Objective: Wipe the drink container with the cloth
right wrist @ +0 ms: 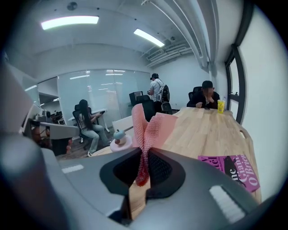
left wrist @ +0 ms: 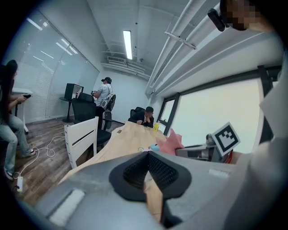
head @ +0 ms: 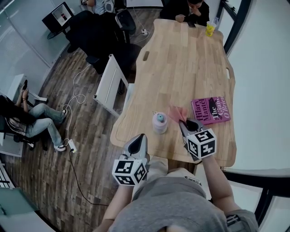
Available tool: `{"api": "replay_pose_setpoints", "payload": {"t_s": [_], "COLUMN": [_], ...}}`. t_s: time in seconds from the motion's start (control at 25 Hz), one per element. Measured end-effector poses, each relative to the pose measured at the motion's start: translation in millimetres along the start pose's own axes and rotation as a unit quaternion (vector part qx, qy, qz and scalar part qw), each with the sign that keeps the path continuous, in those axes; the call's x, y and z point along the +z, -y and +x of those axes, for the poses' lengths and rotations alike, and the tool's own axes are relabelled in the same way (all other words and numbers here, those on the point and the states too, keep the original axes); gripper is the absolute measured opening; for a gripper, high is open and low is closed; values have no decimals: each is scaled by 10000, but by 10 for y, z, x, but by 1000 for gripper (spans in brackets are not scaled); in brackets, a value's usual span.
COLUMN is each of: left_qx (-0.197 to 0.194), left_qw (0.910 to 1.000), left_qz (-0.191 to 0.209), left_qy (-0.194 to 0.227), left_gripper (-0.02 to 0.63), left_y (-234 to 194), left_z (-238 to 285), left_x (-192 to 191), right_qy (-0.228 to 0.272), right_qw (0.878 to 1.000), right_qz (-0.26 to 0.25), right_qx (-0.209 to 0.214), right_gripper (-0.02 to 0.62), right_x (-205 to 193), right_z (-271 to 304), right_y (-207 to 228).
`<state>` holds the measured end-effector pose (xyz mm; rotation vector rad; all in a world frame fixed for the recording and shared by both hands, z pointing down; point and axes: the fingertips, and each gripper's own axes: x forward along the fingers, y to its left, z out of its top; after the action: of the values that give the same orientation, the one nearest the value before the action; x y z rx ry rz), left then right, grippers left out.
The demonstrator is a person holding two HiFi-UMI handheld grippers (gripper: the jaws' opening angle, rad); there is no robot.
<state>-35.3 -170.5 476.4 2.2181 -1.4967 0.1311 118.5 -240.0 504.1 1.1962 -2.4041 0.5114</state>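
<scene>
**Right gripper holds a pink cloth beside the container on a wooden worktop**

Seen from above, a long pale wooden worktop [head: 190, 68] runs away from the person holding the two grippers. Close to its near edge stands the container [head: 159, 123], small and round, pale pink with a blue knob on top. It stands upright.

The right gripper [head: 191, 125] is just right of the container. Its jaws are pressed together on a pink mesh cloth [head: 176, 113], which sticks up out of them in loose folds. The cloth is near the container, but the views do not show whether the two touch.

The left gripper [head: 139, 140] is at the worktop's near edge, to the left of the container and apart from it. Its jaws are closed against each other with nothing between them.

A magenta book [head: 211, 109] lies flat on the worktop to the right of the cloth. At the far end a seated person [head: 186, 10] leans over the worktop, with a yellow cup [head: 210, 28] near them. A white chair [head: 108, 84] stands by the left side of the worktop.
</scene>
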Motion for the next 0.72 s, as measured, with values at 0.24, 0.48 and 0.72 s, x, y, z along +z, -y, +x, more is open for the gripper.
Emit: {"api": "replay_pose_setpoints", "payload": {"t_s": [0.24,0.48,0.72], "left_qx": [-10,7,40], "left_qw": [10000,10000,10000], "left_qz": [0,-13,-26], "left_qy": [56,44,51], "left_gripper": [3,3,3], "left_y": [26,24,-12], "left_z": [-56,-76,-91], "left_x": [26,0,-1], "right_qy": [112,59,-107], "right_qw": [9997,9993,9989], "right_qz": [15,49,197], "right_qx": [196,355,418], "right_gripper": [25,25,25], "right_x": [69,10,-140], "right_z": [-117,-94,0], "right_y": [-184,-308,-332]}}
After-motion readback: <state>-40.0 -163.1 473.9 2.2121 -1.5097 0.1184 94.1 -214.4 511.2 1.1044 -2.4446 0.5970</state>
